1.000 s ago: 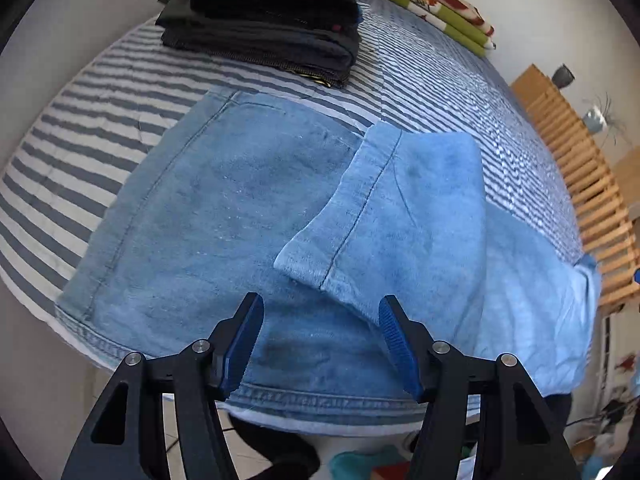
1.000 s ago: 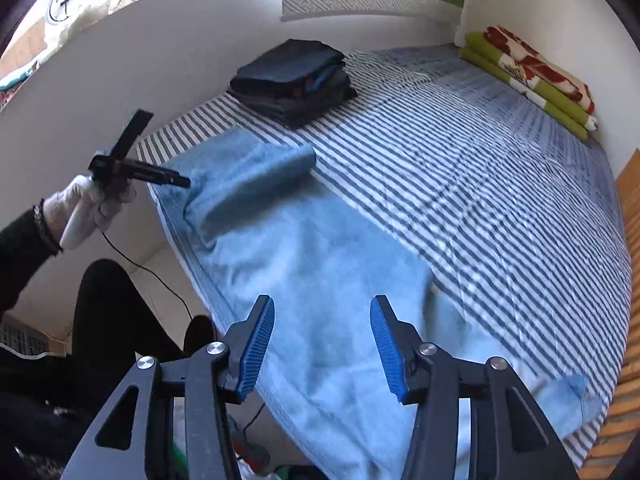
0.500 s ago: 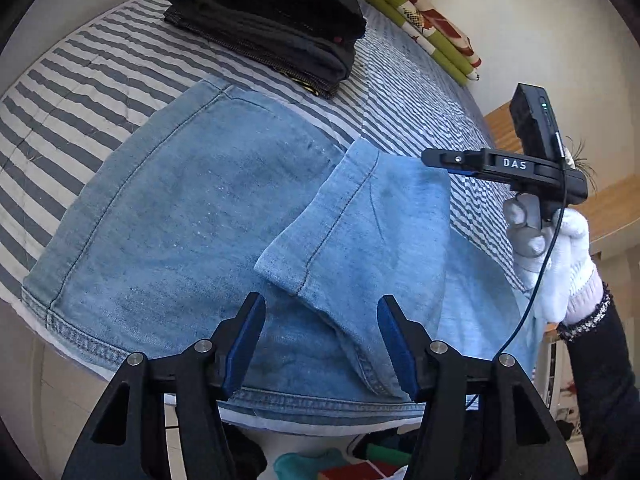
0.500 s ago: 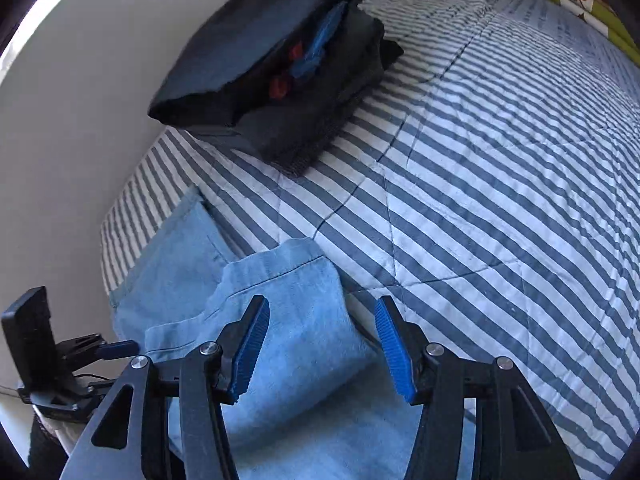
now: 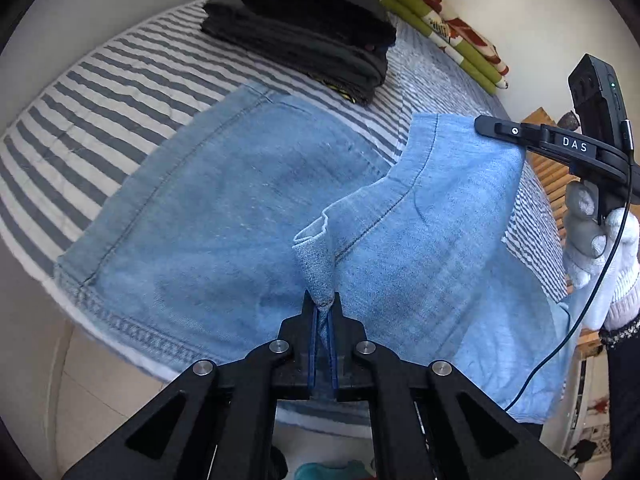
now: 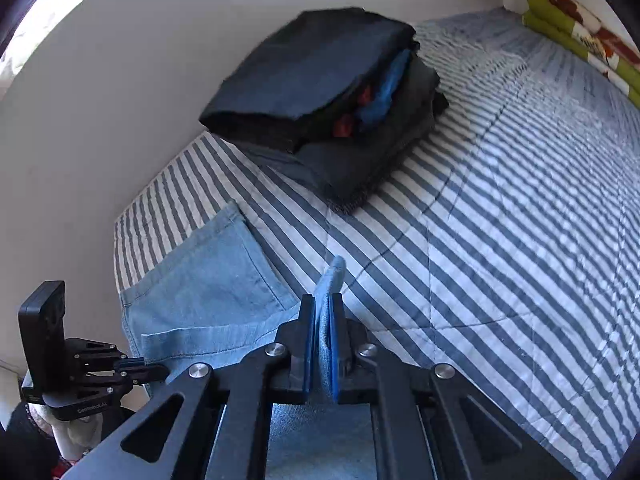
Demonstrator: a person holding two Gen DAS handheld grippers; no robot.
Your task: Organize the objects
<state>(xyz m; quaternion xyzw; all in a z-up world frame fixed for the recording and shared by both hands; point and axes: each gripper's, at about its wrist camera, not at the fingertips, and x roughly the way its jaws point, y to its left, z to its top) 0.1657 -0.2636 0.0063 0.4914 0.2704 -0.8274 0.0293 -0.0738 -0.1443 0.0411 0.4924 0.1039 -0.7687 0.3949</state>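
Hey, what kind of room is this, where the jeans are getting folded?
Most likely a bedroom. The light blue jeans lie on a bed with a blue-and-white striped quilt, a stack of dark folded clothes sits near the wall, and a folded green patterned blanket lies at the far end.

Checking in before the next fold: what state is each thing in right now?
left gripper: shut on a pinched corner of the jeans
right gripper: shut on the cuff's other corner
jeans: flat on the striped bedcover, leg end folded back
dark clothes stack: folded, near the wall
green patterned blanket: folded, far end
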